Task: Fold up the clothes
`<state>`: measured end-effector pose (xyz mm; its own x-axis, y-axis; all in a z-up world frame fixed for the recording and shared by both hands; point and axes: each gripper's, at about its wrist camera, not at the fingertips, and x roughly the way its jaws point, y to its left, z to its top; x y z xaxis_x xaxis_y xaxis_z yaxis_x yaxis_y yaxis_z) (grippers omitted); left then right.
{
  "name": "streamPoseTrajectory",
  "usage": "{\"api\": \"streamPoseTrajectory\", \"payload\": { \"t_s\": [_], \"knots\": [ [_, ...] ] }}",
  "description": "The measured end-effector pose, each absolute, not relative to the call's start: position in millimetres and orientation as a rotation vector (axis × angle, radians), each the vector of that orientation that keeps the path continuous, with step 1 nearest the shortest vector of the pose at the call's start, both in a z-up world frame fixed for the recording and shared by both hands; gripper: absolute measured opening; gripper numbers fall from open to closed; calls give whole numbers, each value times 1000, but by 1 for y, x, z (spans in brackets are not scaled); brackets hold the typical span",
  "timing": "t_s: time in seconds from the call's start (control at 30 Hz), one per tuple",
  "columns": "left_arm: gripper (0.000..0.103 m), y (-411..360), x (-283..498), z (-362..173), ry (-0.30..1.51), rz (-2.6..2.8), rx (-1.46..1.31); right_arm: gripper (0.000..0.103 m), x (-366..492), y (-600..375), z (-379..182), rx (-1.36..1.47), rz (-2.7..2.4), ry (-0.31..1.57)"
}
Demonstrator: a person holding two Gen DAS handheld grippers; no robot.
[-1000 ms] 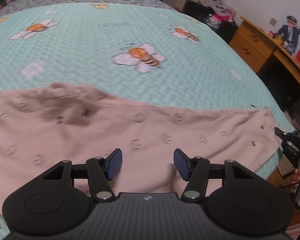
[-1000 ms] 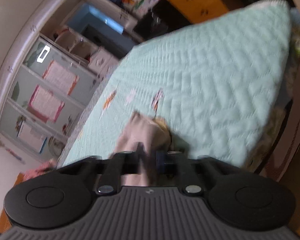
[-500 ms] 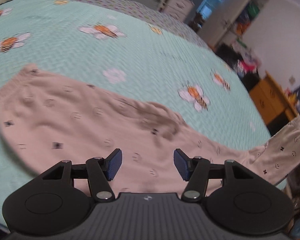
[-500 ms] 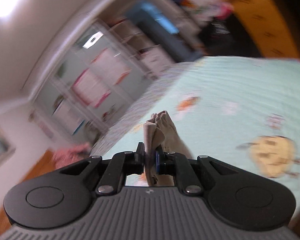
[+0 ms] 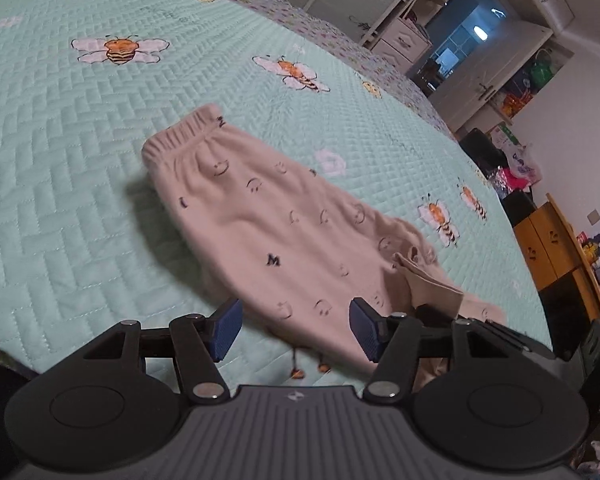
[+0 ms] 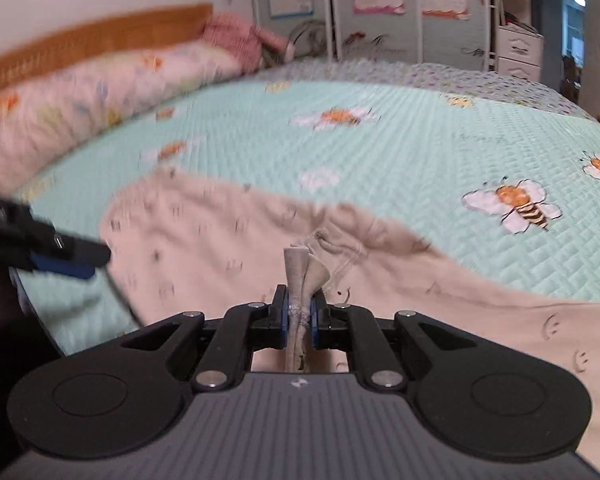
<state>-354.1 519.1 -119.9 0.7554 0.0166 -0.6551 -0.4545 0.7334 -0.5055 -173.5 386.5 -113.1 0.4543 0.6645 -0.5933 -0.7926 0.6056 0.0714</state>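
Beige trousers (image 5: 284, 224) with small smiley prints lie on the mint bedspread (image 5: 60, 128), elastic waistband (image 5: 180, 132) at the far end. My left gripper (image 5: 296, 330) is open and empty, hovering over the near edge of the trousers. My right gripper (image 6: 300, 316) is shut on a cuff (image 6: 304, 276) of the trousers, held up over the trousers (image 6: 220, 240). That cuff also shows in the left wrist view (image 5: 428, 284), beside the left gripper's right finger. The left gripper appears at the left of the right wrist view (image 6: 60, 256).
The bed's near edge (image 5: 40, 364) runs just under the left gripper. Pillows (image 6: 80, 92) and a wooden headboard (image 6: 100, 40) lie at the head end. Wardrobes (image 5: 440, 20), a wooden dresser (image 5: 556, 248) and clutter stand beyond the far side.
The right gripper has carried the cuff from the foot end in over the trousers. The left gripper has swung left along the trousers, staying open; the waistband has come into view.
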Motion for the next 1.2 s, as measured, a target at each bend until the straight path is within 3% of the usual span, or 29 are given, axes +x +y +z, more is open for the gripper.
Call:
{"api": "streamPoseTrajectory", "payload": {
  "t_s": [0.4,0.43,0.5,0.53,0.57,0.87,0.97,1.2],
  "knots": [
    [62,520,-345,-130,695,242,-740,13,-205,423,-123,-381,939,604],
    [62,520,-345,-131,700,244,-740,17,-204,426,-129,-380,944,628],
    [63,521,-346,-132,710,246,-741,33,-203,426,-135,-341,974,663],
    [63,521,-346,-132,713,248,-740,46,-202,425,-135,-311,999,674],
    [63,521,-346,-131,715,248,-741,51,-202,422,-133,-274,1022,677],
    [63,495,-312,-96,663,86,-670,51,-150,316,-108,320,886,836],
    [68,474,-284,-88,661,11,-608,51,-133,272,-103,480,795,838],
    [68,466,-242,-130,794,63,-619,52,-122,223,-126,695,713,901]
  ]
}}
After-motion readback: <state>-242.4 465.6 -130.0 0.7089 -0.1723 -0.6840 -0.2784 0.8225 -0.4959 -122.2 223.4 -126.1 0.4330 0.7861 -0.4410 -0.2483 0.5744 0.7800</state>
